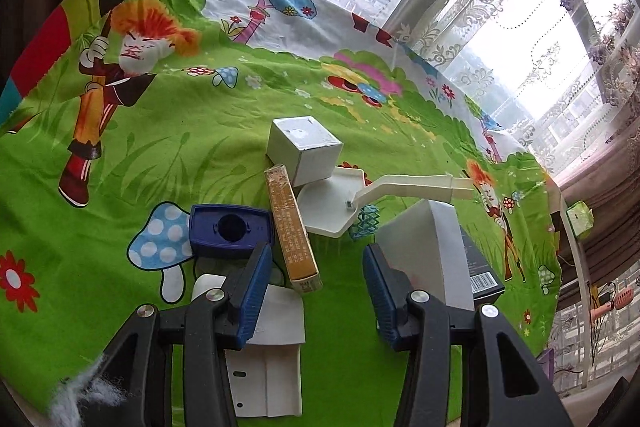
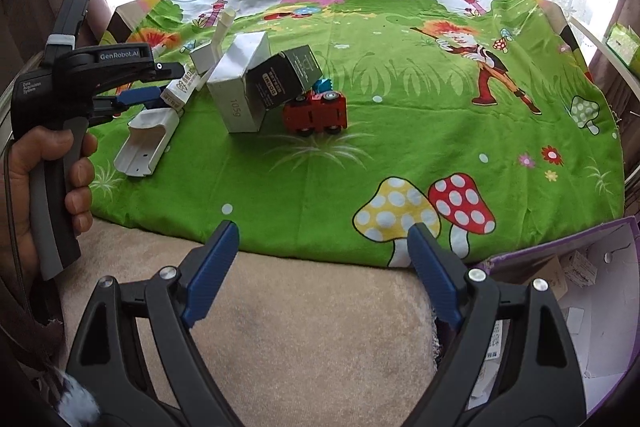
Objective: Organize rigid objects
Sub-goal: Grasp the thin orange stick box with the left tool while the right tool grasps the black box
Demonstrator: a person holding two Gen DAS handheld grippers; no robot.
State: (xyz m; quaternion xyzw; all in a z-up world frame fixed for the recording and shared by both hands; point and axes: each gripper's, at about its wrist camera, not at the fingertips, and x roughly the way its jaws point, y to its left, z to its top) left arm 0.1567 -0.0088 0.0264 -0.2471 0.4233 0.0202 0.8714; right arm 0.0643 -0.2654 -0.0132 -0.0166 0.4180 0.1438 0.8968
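My left gripper point(image 1: 318, 269) is open and hovers low over a cluster of objects on the cartoon-print cloth point(image 1: 120, 155). The near end of a long yellow box point(image 1: 294, 227) lies between its jaws, untouched by the pads. Around it lie a dark blue plastic case point(image 1: 230, 231), a white cube box point(image 1: 304, 147), a white pentagon tray point(image 1: 328, 207), a tall white box point(image 1: 428, 255) and a white plastic channel point(image 1: 268, 355). My right gripper point(image 2: 320, 251) is open and holds nothing, at the cloth's near edge. A red toy car point(image 2: 316, 113) sits under a tilted black box point(image 2: 284, 79).
A hand point(image 2: 36, 171) holds the left gripper point(image 2: 170, 85) at the left of the right wrist view. An open purple box point(image 2: 580, 307) with papers stands at the lower right. Beige plush point(image 2: 304, 327) lies under the right gripper. Lace curtains point(image 1: 520, 27) and a window run behind the table.
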